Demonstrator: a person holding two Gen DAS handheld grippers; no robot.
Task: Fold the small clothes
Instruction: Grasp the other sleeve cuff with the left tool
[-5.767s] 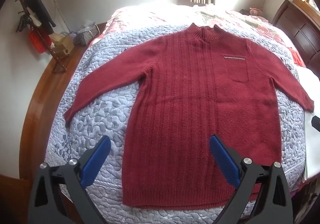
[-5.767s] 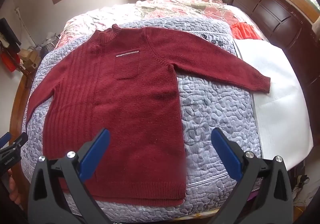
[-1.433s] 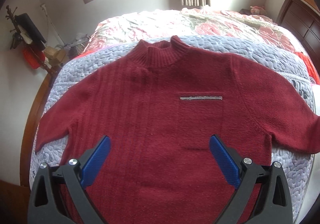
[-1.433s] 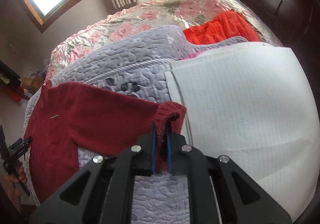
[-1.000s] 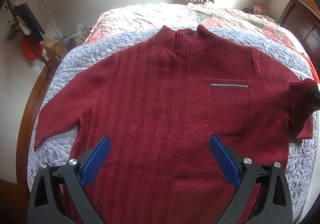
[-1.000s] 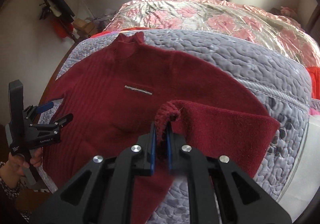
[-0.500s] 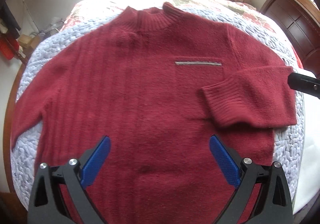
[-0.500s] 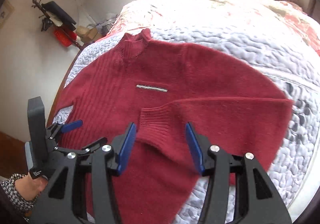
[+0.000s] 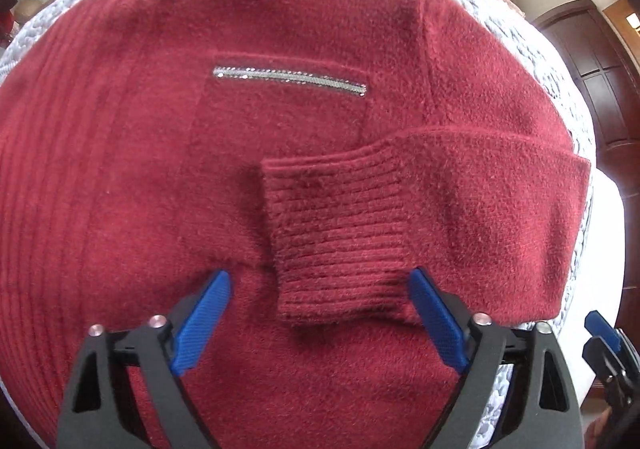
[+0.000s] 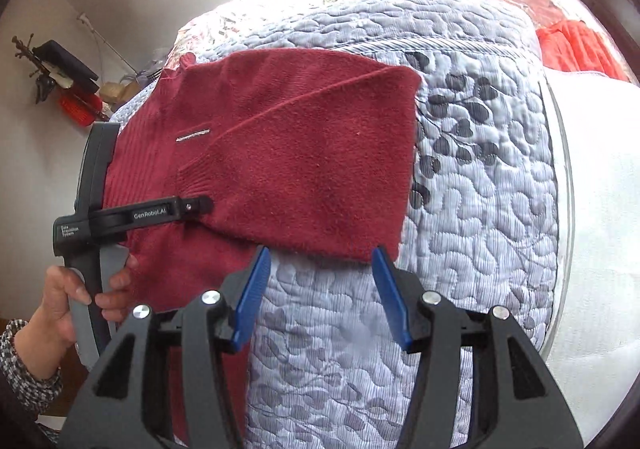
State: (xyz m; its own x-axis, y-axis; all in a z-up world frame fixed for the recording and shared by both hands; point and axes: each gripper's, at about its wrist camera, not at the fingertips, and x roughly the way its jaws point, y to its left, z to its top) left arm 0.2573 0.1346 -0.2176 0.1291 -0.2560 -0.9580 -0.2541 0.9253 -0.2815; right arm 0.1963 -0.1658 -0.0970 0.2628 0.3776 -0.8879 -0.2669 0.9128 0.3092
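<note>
1. Quilt (image 10: 480,177), grey-blue and stitched, covers the bed; a white sheet (image 10: 600,189) lies along its right side.
2. Sweater (image 9: 132,169), dark red, lies flat on the quilt, front up, with a silver pocket trim (image 9: 288,77).
3. Its sleeve (image 9: 460,209) is folded across the chest, the ribbed cuff (image 9: 336,237) just below the pocket.
4. Left gripper (image 9: 320,313) hovers low over the cuff, jaws wide apart; contact with the knit is hard to judge.
5. Right gripper (image 10: 320,289) sits near the sleeve fold's lower edge, jaws apart, holding nothing.
</note>
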